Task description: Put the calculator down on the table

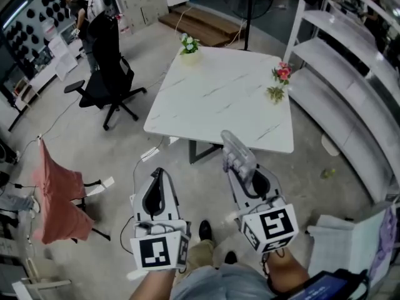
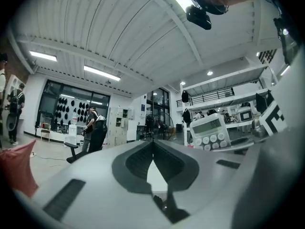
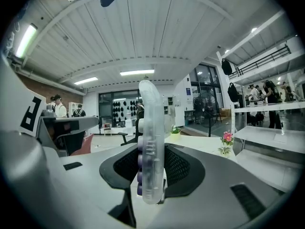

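the main risk, as i judge it, is letting go too soon: in the head view the calculator (image 1: 238, 153) sits right at the near edge of the table (image 1: 212, 99), and i cannot tell whether it is over the top or short of it. released here, it could catch the edge and drop to the floor (image 1: 156, 17). a second risk is the grip itself. my right tool (image 1: 245, 171) is closed on the calculator, pinching its thin body edge-on, and most of it stands clear of the tips toward 12 o'clock. a knock on the table edge could swing it in the pads or pull it free. set down on that narrow edge, it would likely tip over, so i think it needs laying flat.

seen from the right tool's own view, the calculator stands upright between the two jaws, its purple keys facing 9 o'clock and its clear back facing 3 o'clock. my left tool (image 1: 157, 171) is at 9 o'clock of the right one, tips together and holding nothing. the two flower pots, one (image 1: 189, 46) at the far corner and one (image 1: 279, 82) at the table's right edge, stand well apart from the near edge.
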A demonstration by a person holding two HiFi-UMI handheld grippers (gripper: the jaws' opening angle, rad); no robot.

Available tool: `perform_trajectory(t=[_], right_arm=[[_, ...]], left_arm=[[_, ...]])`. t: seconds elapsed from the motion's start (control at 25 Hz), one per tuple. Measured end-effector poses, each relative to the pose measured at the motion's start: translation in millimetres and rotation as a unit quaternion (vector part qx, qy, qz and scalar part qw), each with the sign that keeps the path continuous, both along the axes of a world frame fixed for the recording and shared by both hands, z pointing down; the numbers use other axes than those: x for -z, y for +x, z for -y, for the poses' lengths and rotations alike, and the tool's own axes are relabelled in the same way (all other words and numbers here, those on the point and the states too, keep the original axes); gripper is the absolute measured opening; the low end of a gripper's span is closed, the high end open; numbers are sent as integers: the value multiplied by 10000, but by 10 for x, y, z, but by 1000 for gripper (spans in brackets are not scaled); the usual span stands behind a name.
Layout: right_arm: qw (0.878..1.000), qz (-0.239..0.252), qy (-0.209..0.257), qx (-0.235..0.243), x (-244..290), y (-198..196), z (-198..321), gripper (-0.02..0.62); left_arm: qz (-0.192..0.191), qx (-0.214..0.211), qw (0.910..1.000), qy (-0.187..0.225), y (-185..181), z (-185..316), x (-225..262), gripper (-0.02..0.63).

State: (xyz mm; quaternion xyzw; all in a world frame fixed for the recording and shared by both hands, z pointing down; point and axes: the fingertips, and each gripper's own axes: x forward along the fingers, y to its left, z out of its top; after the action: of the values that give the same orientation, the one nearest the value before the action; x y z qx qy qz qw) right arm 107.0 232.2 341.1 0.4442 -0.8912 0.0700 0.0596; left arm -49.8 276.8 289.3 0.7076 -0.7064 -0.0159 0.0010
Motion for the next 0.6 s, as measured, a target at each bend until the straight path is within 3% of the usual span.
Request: perform_trajectory(t=[0.32,0.6], right_arm=[[9994,104,316,-131,380,-461,700,146],[9978,189,601,-218,585,-646,1042,146]], left_arm=[[40,-231,9990,377,-424,769,367,8],[122,-437,9972,600,-566,1186,482,8]])
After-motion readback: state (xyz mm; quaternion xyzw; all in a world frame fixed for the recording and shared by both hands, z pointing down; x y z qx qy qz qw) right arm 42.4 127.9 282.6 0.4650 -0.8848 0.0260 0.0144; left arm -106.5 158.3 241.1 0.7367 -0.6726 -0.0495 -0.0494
